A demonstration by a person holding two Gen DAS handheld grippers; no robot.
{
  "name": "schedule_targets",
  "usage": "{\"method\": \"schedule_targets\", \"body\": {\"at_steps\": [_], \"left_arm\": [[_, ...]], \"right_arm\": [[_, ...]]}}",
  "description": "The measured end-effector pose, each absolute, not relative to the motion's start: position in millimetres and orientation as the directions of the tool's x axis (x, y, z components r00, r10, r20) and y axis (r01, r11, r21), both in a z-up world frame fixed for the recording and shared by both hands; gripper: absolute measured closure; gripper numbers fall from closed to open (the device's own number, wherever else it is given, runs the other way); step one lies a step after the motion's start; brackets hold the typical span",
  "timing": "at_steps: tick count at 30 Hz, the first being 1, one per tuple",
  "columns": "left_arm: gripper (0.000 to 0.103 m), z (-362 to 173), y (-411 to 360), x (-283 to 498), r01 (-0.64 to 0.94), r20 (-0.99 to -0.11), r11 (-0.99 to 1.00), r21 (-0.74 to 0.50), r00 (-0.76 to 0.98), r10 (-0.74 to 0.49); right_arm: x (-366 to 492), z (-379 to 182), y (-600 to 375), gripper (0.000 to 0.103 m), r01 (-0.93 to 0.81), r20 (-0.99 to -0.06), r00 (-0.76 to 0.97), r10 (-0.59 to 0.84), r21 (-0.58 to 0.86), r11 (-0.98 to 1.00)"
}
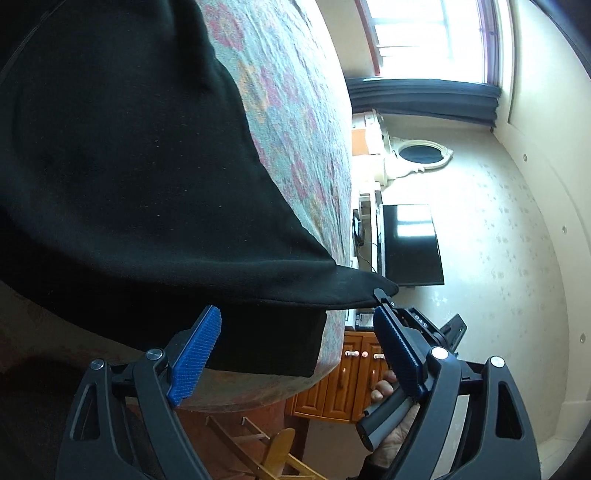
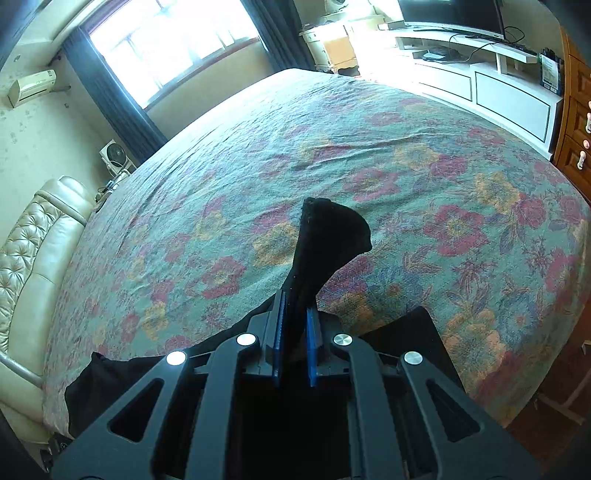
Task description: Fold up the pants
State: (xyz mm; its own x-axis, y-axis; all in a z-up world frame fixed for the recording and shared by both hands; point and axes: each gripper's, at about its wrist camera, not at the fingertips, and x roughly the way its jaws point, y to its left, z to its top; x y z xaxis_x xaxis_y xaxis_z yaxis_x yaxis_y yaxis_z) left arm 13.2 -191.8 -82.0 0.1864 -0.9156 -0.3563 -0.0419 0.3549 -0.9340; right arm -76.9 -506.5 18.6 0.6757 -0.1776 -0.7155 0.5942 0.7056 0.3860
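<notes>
Two grippers: right gripper (image 2: pixel 294 332) pinches one black pants (image 2: pixel 325 236).

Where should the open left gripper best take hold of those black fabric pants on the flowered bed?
Probably the hemmed edge of the black fabric pants, near the free corner opposite the one the right gripper pinches. That edge hangs off the flowered bedspread, clear underneath, right ahead of the open left gripper. Come in from the bed's side, one finger above, one below.

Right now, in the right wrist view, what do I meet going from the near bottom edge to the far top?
right gripper closed on the black pants → floral bedspread → white TV cabinet → television
</notes>
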Motion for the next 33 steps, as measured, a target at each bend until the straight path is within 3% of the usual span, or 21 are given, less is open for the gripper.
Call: {"method": "schedule_targets", "body": {"at_steps": [15,16,18,19,21,26,33], "left_arm": [[0.020,-104,-160,25,-0.189,-0.394,0.352,-0.917,0.285,-0.874],[0.024,-106,-159,26,-0.195,-0.397,0.353,-0.915,0.282,-0.873],[0.048,-106,-160,29,-0.179,-0.416,0.380,-0.908,0.255,-0.873],[0.054,-108,-160,29,-0.168,-0.426,0.394,-0.903,0.241,-0.872],[0.074,-111,-162,28,-0.164,-0.429,0.401,-0.901,0.214,-0.878],[0.088,-114,-161,24,-0.149,-0.426,0.403,-0.903,0.199,-0.882],[0.089,-92,-155,14,-0.082,-0.418,0.410,-0.909,0.202,-0.886]], "right_arm": [[-115,14,-511,0.093,0.571,-0.677,0.723,-0.139,0.472,0.672],[-117,13,-511,0.093,0.572,-0.678,0.722,-0.139,0.472,0.671],[-120,11,-511,0.093,0.573,-0.678,0.722,-0.136,0.477,0.666],[-121,10,-513,0.093,0.573,-0.677,0.723,-0.135,0.480,0.664],[-124,8,-513,0.093,0.574,-0.675,0.725,-0.133,0.486,0.659],[-133,5,-513,0.093,0.571,-0.666,0.733,-0.133,0.498,0.653],[-162,5,-511,0.093,0.547,-0.614,0.778,-0.134,0.557,0.625]]}}
